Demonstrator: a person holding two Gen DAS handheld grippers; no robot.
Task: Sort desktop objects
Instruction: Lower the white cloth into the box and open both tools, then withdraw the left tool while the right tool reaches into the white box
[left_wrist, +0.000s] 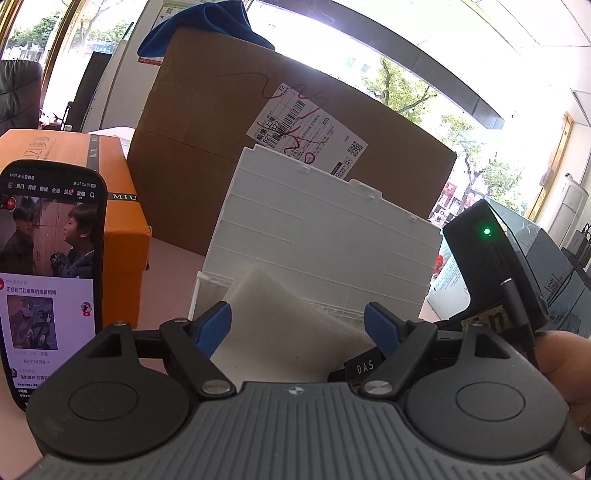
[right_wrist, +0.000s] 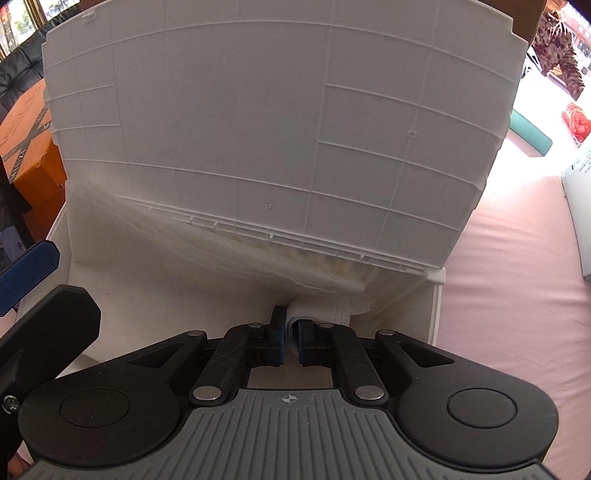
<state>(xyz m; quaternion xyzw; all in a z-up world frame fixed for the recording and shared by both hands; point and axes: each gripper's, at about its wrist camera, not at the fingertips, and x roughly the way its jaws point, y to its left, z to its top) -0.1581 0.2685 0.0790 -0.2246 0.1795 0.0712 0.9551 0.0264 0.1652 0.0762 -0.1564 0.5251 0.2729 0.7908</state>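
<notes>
My right gripper (right_wrist: 291, 338) was pinched almost shut on a thin, curled white paper slip (right_wrist: 325, 308). The slip looked light, soft and easy to crumple, so its edge was the best place to hold. Just past my jaws sat the white plastic box (right_wrist: 437, 306), its ribbed lid (right_wrist: 258, 129) tilted up. My left gripper (left_wrist: 297, 326) was wide open and empty, a white foam sheet (left_wrist: 280, 325) showing between its jaws.

The storage box (left_wrist: 207, 295) sits on the table (right_wrist: 517, 277), its lid (left_wrist: 325, 236) raised at the back. Behind it stands a cardboard carton (left_wrist: 221, 147) with a cloth (left_wrist: 207, 26) on top. Left of the box are a smaller box (left_wrist: 118, 206) and, nearer, a phone (left_wrist: 51, 277).
</notes>
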